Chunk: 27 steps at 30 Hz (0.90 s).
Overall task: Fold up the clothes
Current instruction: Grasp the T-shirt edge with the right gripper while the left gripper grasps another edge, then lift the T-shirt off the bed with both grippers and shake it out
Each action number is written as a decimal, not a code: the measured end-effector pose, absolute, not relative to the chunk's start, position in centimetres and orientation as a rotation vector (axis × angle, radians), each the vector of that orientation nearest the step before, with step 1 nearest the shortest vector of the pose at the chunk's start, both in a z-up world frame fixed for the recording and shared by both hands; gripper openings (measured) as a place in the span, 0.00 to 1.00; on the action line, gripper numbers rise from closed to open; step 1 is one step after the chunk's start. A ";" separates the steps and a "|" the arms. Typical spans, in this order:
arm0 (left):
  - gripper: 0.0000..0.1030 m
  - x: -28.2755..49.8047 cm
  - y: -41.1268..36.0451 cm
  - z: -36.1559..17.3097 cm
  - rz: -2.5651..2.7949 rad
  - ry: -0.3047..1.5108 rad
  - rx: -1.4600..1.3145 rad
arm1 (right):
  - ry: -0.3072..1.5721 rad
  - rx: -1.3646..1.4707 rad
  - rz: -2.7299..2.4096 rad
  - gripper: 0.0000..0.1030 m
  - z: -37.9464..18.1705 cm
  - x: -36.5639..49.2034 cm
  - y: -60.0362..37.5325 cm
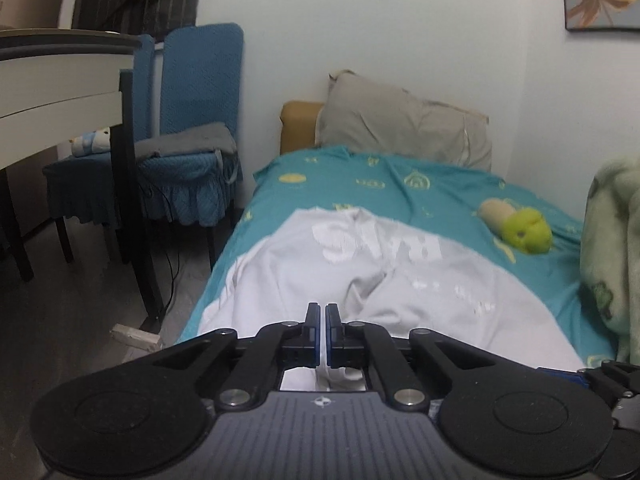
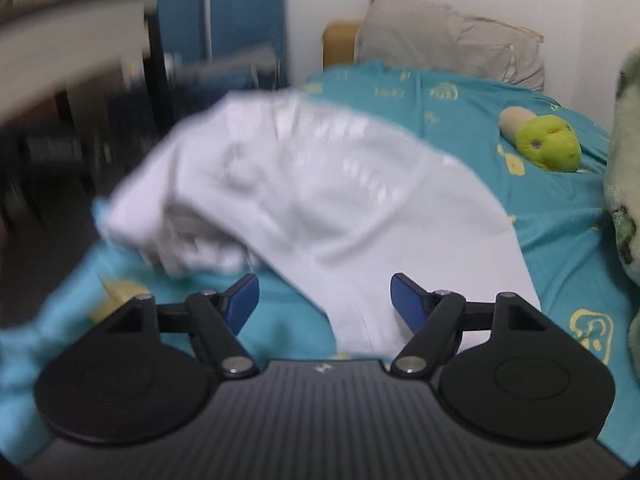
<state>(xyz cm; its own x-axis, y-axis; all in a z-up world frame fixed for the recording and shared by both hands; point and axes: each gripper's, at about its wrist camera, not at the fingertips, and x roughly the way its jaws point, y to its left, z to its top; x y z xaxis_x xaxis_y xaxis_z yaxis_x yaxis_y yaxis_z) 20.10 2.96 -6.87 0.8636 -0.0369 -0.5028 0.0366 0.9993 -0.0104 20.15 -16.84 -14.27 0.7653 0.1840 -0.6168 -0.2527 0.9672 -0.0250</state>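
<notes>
A white garment with pale printed lettering is spread, rumpled, across a teal patterned bedsheet. In the right wrist view, its left portion is seen bunched and lifted, though blurred.

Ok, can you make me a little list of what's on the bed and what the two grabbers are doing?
bed cover: teal sheet with yellow pictures
clothes: white shirt, rumpled on the sheet
toy: green plush, lying beside the shirt
pillow: beige pillow at the far end
left gripper: shut on the shirt
right gripper: open, over the shirt's near edge
</notes>
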 end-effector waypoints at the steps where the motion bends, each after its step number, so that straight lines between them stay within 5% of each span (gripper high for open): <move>1: 0.05 20.2 2.7 -7.4 -0.042 0.538 0.028 | 0.676 -0.147 0.215 0.71 -15.0 20.3 -16.6; 4: 0.13 20.3 1.4 -9.0 -0.062 0.557 0.119 | 0.704 -0.162 0.168 0.62 -15.9 20.7 -16.9; 6: 0.15 20.3 0.6 -10.0 -0.078 0.564 0.180 | 0.701 -0.127 0.143 0.21 -15.9 20.8 -17.6; 11: 0.51 20.3 -1.6 -11.7 -0.122 0.540 0.287 | 0.605 0.037 0.098 0.18 -13.5 20.0 -20.0; 13: 0.55 20.3 -2.8 -12.7 -0.153 0.537 0.341 | 0.548 0.097 0.092 0.18 -12.2 19.3 -20.8; 20: 0.56 19.9 -5.2 -14.3 -0.139 0.527 0.349 | 0.389 0.291 0.068 0.17 -8.7 16.8 -23.7; 27: 0.62 22.5 1.2 -12.9 0.054 0.558 -0.018 | 0.369 0.306 0.007 0.17 -8.9 16.6 -24.2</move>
